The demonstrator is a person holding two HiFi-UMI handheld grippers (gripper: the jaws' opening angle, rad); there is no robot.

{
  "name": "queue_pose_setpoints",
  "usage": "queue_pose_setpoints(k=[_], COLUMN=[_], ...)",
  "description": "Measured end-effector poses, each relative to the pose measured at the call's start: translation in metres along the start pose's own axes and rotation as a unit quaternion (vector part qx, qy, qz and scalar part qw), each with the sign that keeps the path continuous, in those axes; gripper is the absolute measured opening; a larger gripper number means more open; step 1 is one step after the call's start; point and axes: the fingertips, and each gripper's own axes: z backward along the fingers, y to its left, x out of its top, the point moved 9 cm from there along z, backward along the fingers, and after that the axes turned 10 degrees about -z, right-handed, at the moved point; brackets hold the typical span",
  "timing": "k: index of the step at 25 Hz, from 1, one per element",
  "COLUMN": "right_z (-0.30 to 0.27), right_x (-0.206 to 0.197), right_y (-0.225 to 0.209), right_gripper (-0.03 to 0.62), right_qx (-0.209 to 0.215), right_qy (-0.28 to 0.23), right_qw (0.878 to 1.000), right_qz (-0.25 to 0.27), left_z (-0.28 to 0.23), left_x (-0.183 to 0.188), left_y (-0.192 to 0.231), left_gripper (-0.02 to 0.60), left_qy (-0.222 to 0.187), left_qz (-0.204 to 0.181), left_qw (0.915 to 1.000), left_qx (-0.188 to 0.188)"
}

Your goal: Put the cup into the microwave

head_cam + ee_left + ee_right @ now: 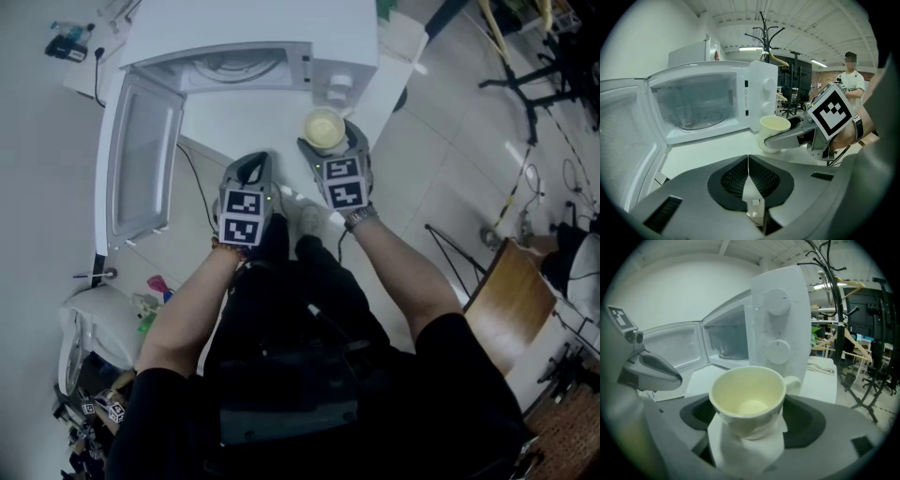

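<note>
Grey right gripper [750,413]: fingers spread wide, a gap on each side, pressing on nothing.
Cup [747,399]: cream, upright and empty. It stands between the right fingers with its handle past the right-hand finger.
Left gripper [748,174]: fingers closed flat together, holding nothing. It sits just left of the right gripper.
Counter [246,117]: white, under both sets of fingers.
Microwave [780,324]: white, just beyond the fingertips, its two knobs directly behind the cup.
Door [141,159]: swung fully open, ahead and left of the left fingers. The cavity and glass plate are visible.
</note>
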Motion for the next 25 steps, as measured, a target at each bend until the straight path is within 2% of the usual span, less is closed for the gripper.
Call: queue_pose_setpoints(k=[15,25], right_z=[-0.001,0.008], right_x=[0.000,0.001], right_y=[0.000,0.006], right_gripper=[0.459,0.457], right_qx=[0.002,0.018], right_qy=[0.001,0.002], right_qw=[1.000,1.000], right_qz=[0.012,0.023], left_z=[0.001,0.003], left_x=[-0.006,-0.003], left_y=[0.002,0.000], left_gripper=[0.003,0.003], left_qy=[0.006,0.003], left_qz=[0.006,0.003], left_qw=[0.9999,0.9999], left_qx=[0.011,0.013])
